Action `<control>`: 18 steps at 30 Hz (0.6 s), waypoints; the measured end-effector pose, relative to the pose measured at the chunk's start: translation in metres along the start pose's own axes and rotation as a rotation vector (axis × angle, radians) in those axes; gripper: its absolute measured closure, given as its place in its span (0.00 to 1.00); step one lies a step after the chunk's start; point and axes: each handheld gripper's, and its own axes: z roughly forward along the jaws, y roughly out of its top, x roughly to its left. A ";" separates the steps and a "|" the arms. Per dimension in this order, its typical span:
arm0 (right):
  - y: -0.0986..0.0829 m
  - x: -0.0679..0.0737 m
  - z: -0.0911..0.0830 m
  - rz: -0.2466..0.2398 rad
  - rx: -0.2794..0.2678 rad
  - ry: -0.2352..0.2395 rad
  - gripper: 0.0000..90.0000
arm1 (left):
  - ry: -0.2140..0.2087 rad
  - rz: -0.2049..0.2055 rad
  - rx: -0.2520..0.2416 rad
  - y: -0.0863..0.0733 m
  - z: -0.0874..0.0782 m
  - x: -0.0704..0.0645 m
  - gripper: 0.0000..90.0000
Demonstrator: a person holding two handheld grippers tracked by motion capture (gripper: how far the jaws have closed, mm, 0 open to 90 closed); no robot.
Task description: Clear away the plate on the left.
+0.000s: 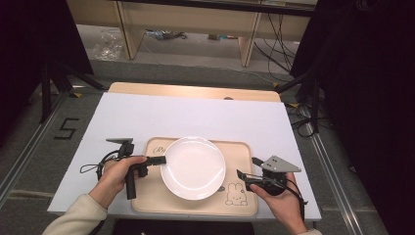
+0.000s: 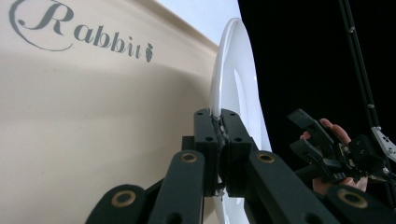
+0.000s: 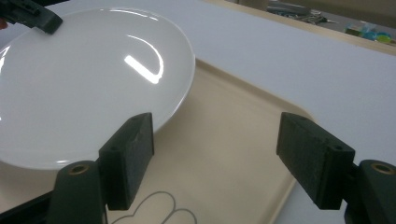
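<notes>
One round white plate [image 1: 193,168], glossy and bare, sits over the middle of one beige tray [image 1: 242,149] printed with "Rabbit" lettering and a bunny drawing. The tray rests on a white table [image 1: 195,117]. The left gripper [image 1: 162,159] has its jaws closed tight on the plate's left rim. The right gripper [image 1: 247,168] hovers at the tray's right edge, jaws spread wide, gripping nothing.

I read "Rabbit" in grey script on the beige tray [image 2: 93,116], carrot mark after the last letter. Same tray has a rabbit line drawing at its near right corner. Black "5" [image 1: 66,128] marked on the floor left of the table.
</notes>
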 end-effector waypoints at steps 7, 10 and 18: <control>0.000 0.000 0.000 0.000 0.001 0.000 0.32 | 0.002 -0.004 0.007 0.000 0.002 -0.001 0.96; 0.000 0.000 0.000 -0.001 0.001 0.001 0.32 | 0.003 -0.007 0.013 0.000 0.003 -0.001 0.96; 0.000 0.000 0.000 0.001 0.000 0.002 0.32 | 0.006 -0.008 0.004 -0.001 0.005 0.000 0.96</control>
